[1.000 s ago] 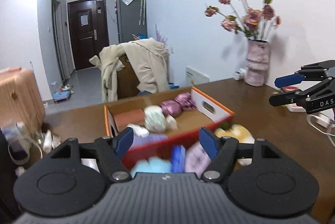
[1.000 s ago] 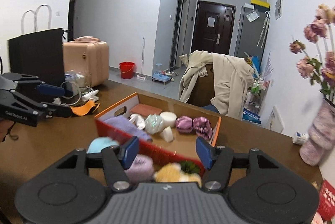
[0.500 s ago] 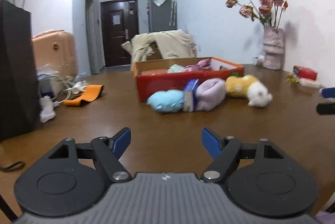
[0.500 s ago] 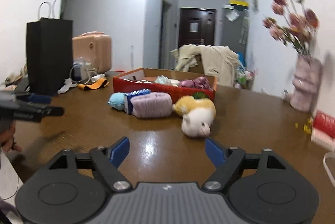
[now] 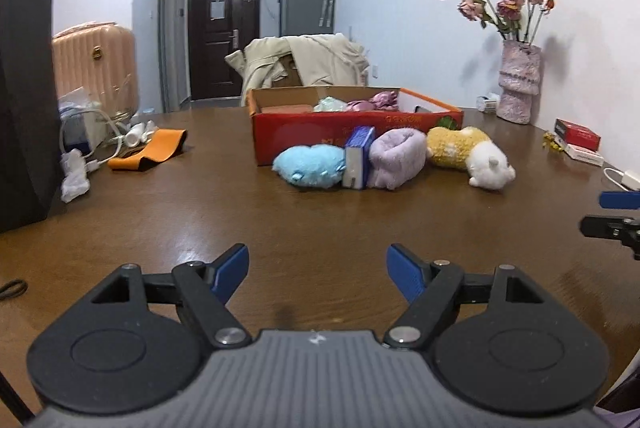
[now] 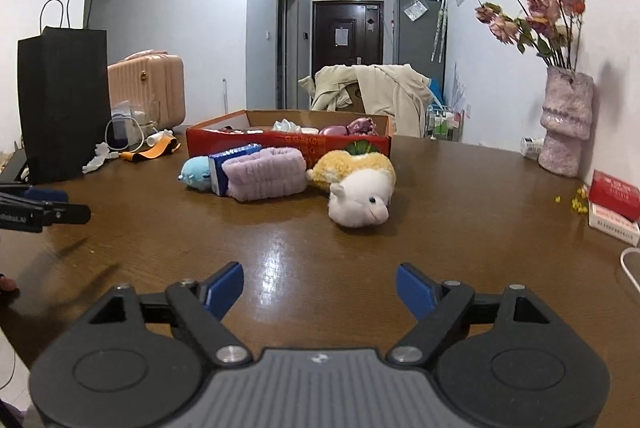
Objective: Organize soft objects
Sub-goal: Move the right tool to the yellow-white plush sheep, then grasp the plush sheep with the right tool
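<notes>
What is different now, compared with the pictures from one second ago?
Both grippers pulled back from above the red box and sank low over the table; the toys that sat just past the fingertips now lie well ahead. The left gripper and right gripper stand a little wider open, both empty. The blue plush, purple roll and yellow-white plush kept their places before the box.

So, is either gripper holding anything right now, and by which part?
Nothing is held: left gripper and right gripper are both open over bare table.
</notes>
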### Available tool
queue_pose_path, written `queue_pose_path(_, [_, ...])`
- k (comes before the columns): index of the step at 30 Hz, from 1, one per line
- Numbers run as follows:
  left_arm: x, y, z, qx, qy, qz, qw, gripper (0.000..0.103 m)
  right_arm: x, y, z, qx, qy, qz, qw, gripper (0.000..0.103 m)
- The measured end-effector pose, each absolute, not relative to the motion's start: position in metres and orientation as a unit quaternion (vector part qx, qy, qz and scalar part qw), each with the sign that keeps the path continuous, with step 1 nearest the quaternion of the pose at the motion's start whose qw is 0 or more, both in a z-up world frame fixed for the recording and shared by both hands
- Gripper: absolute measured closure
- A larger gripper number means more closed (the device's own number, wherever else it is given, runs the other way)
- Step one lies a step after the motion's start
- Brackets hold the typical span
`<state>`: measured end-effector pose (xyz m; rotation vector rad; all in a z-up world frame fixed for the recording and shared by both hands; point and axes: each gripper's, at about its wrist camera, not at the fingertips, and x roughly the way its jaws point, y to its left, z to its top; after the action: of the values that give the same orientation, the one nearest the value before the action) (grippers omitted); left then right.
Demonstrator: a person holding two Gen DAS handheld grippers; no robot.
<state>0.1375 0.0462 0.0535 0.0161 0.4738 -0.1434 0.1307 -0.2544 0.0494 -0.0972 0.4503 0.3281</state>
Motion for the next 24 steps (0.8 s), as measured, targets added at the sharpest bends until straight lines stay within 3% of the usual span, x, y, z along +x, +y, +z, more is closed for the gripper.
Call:
queue_pose_path(11, [0.224,0.002,0.074,0.026,0.251,-0.147,0.957,0.025,0.228,-0.228,0.064,-0.065,0.243,0.166,0.953,0.023])
queue_pose_path(15, [0.258,-0.027,0.077,0.041,0.256,-0.180,0.949,0.032,0.265,-0.222,0.057,-0.078,0.262,0.141,0.951,0.026])
queue_pose_path(19, [0.299,-0.055,0.079,0.050,0.279,-0.206,0.936,0.042,0.304,-0.222,0.043,-0.077,0.298,0.127,0.943,0.035])
queue_pose_path(21, [0.319,-0.067,0.080,0.046,0.288,-0.222,0.930,0.043,0.318,-0.227,0.038,-0.077,0.305,0.119,0.942,0.037])
queue_pose_path(23, [0.339,-0.079,0.078,0.040,0.300,-0.224,0.926,0.043,0.329,-0.235,0.033,-0.067,0.321,0.122,0.937,0.049])
queue_pose_path(24, [0.349,-0.085,0.076,0.040,0.308,-0.222,0.924,0.043,0.331,-0.240,0.031,-0.059,0.324,0.126,0.936,0.049])
